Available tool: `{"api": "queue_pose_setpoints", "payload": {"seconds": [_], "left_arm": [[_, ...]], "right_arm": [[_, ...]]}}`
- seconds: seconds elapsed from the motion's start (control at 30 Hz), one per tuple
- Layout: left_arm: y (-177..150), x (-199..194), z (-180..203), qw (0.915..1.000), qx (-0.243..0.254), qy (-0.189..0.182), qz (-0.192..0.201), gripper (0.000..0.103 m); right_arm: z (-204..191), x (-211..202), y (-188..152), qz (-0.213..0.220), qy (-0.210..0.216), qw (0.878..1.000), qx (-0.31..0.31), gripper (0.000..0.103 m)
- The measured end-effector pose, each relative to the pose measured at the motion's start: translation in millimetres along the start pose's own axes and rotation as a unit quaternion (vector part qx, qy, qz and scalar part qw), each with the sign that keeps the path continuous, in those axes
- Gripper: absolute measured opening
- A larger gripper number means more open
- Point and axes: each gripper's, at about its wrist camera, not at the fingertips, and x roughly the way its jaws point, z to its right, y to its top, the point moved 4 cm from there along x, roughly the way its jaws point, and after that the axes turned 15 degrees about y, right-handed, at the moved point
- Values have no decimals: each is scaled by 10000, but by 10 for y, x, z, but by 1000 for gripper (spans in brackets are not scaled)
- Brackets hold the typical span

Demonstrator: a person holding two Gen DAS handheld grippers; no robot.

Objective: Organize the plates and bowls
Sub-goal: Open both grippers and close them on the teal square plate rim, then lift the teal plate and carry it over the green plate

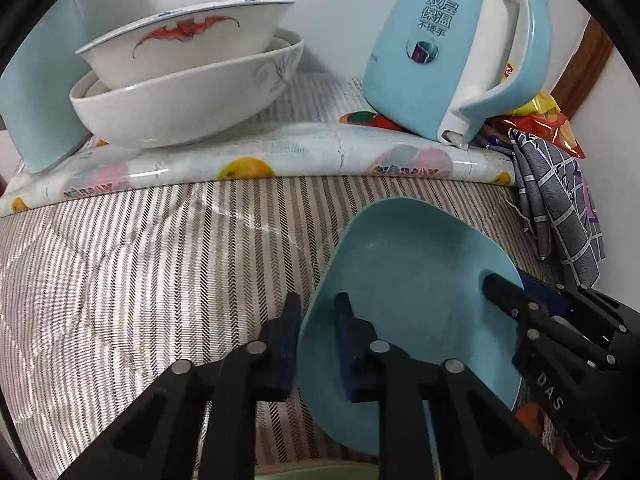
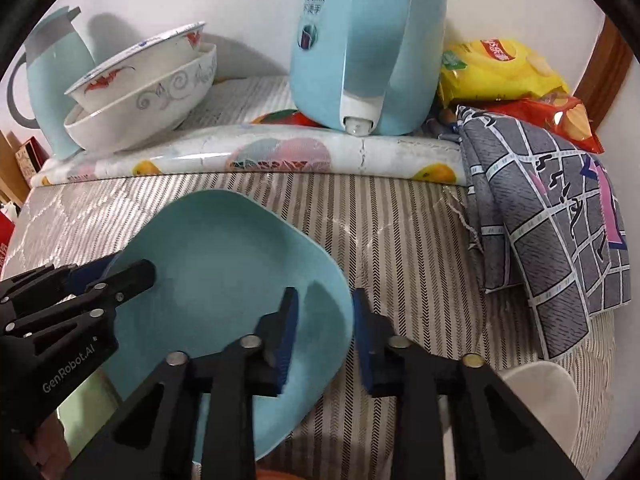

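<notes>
Plate (image 1: 408, 300) rim sits between both grippers' parted jaws, opposite edges

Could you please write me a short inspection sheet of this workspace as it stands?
Surface: striped cloth with a fruit-print mat behind it.
Job's things: blue plate tilted, held off the cloth; two white bowls nested on the mat.
Clutter: blue kettle, blue jug, snack bags, grey patterned cloth, white dish at lower right.
Grippers: left gripper and right gripper each straddle the plate's rim from opposite sides; whether the fingers press it is unclear.
Cables: nothing seen.
Surroundings: white wall, wooden trim.
</notes>
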Motion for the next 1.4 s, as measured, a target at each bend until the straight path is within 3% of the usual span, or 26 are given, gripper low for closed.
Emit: {"api": "queue_pose_setpoints", "payload": {"seconds": [0.13,0.6,1.4], "left_arm": [[32,-53,-4,9999,1,-5,123,13],[38,-619,-100,9984,-75,-40,552,13],[-660,-1457,-109,9964,-241,-76,807,13]], "right_arm": [[40,-31,16,114,-44,9999,80,8],[-78,-607,10,654,23,9978,138,8],[-277,-1459,-647,1018,149,9944,221,7]]}}
